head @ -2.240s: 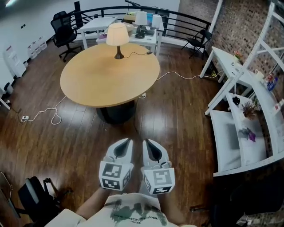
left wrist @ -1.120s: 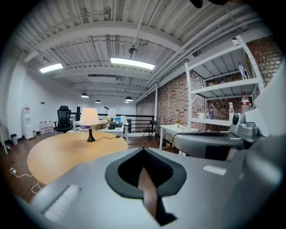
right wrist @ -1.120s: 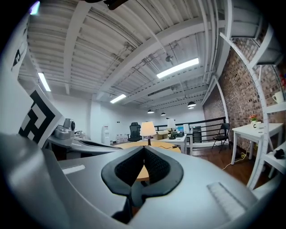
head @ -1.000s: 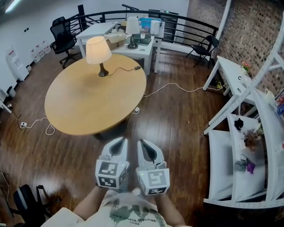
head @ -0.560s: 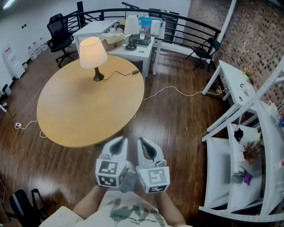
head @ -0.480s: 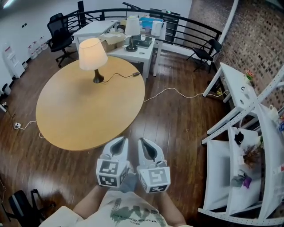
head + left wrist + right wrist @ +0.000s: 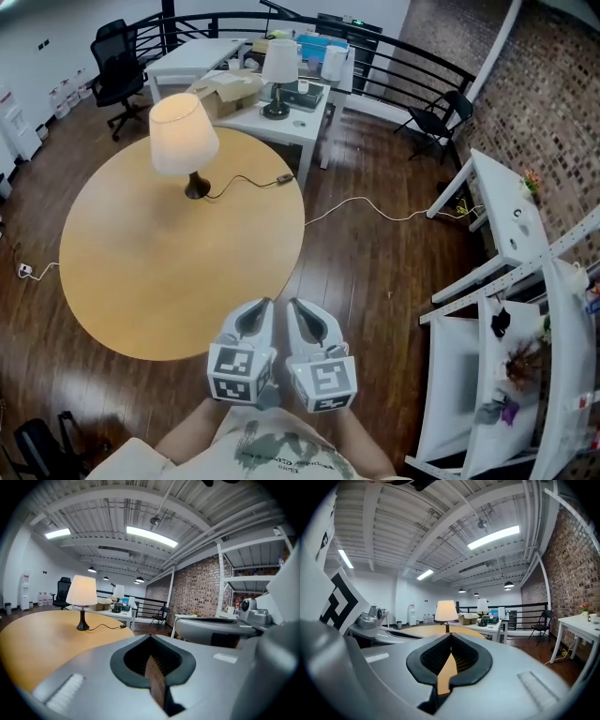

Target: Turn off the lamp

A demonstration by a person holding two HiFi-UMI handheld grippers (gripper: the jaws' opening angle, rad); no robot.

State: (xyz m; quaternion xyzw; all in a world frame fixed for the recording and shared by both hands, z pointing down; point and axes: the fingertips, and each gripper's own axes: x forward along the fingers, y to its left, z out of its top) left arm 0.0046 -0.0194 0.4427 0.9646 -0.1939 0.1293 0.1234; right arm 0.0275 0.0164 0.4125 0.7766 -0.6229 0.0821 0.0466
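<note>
The lamp (image 7: 184, 137) stands lit on the far side of the round wooden table (image 7: 159, 272), with a cream shade and a dark base. Its cord runs right to a small inline switch (image 7: 284, 177) near the table's edge. My left gripper (image 7: 265, 304) and right gripper (image 7: 292, 303) are held side by side over the floor at the table's near right edge, both shut and holding nothing. In the left gripper view the lamp (image 7: 82, 591) is far ahead to the left of the shut left gripper (image 7: 150, 637). The right gripper view shows the lamp (image 7: 446, 611) just above the shut right gripper (image 7: 451, 634).
A white table (image 7: 281, 103) behind the round one carries a second lamp (image 7: 278, 64) and boxes. White shelving (image 7: 511, 309) stands at the right. A white cable (image 7: 375, 206) trails over the dark wood floor. Black chairs (image 7: 114, 70) and a railing (image 7: 394, 56) lie beyond.
Both grippers have come closer to the round table, still side by side and shut. The lamp and table now appear nearer and further left in the head view.
</note>
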